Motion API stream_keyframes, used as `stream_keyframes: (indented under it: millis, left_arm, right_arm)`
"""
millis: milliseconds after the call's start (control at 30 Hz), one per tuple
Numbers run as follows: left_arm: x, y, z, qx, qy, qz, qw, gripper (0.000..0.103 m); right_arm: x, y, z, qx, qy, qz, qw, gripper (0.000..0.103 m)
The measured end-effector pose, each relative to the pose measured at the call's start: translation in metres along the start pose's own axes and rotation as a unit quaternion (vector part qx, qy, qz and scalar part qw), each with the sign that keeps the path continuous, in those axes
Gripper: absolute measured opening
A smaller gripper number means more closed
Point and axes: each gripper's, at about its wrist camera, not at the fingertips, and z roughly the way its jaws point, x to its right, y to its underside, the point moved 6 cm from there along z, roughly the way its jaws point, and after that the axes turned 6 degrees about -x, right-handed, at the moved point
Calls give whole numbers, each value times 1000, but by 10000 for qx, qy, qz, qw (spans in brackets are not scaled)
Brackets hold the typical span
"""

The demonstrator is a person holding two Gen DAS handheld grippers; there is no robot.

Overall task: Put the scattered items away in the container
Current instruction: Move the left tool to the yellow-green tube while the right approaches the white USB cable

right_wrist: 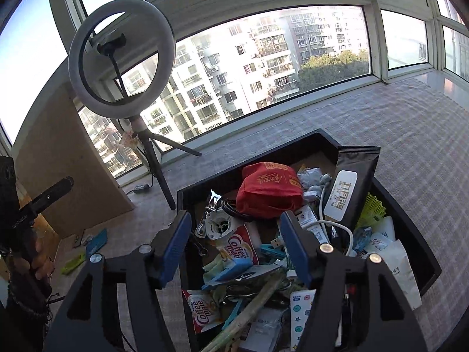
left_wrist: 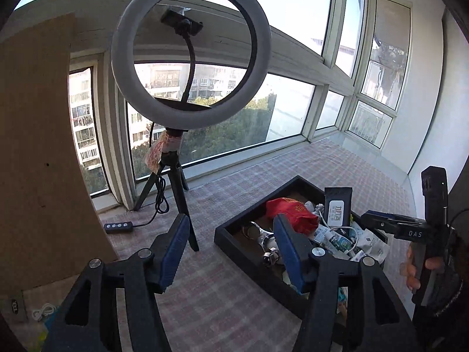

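Note:
A black tray [right_wrist: 410, 217] on the checked cloth is piled with items: a red pouch [right_wrist: 268, 189], a black wipes pack [right_wrist: 348, 193] leaning on the far right rim, Coffee mate sachets [right_wrist: 239, 249], a white cable and clips. The tray also shows in the left wrist view [left_wrist: 234, 234], with the red pouch [left_wrist: 293, 212] and wipes pack [left_wrist: 337, 208]. My right gripper [right_wrist: 234, 243] is open and empty, low over the tray's near side. My left gripper [left_wrist: 231, 252] is open and empty, left of the tray. A few small items [right_wrist: 93, 243] lie on the cloth far left.
A ring light on a tripod [left_wrist: 190, 67] stands by the window, its cable and remote [left_wrist: 118, 226] on the cloth. A cardboard sheet [left_wrist: 38, 152] leans at the left. The window wall runs along the back.

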Motion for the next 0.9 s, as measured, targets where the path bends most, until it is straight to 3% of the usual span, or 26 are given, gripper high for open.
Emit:
stream_keyframes:
  millis: [167, 367, 433, 567, 667, 900]
  left_arm:
    - [-70, 55, -36, -192, -589, -318, 9976, 57]
    - [-173, 128, -82, -584, -1425, -918, 9838, 57]
    - [-202, 150, -93, -813, -1614, -966, 9788, 57]
    - [-246, 183, -105, -1238, -2039, -806, 9678, 57]
    - [-270, 199, -102, -1488, -2041, -719, 9649, 62]
    - [-300, 233, -74, -2081, -1753, -396, 9615, 62]
  right_arm:
    - [-63, 10, 32, -351, -489, -837, 9947, 66]
    - [-171, 33, 74, -864, -1102, -2246, 9643, 66]
    - [-212, 43, 93, -1136, -1447, -2663, 9462, 66]
    - [-298, 70, 135, -1571, -1870, -3711, 8959, 66]
    - [-351, 85, 165, -1766, -2081, -4191, 8659, 66]
    - [-432, 119, 237, -2163, -2221, -4915, 8138, 66]
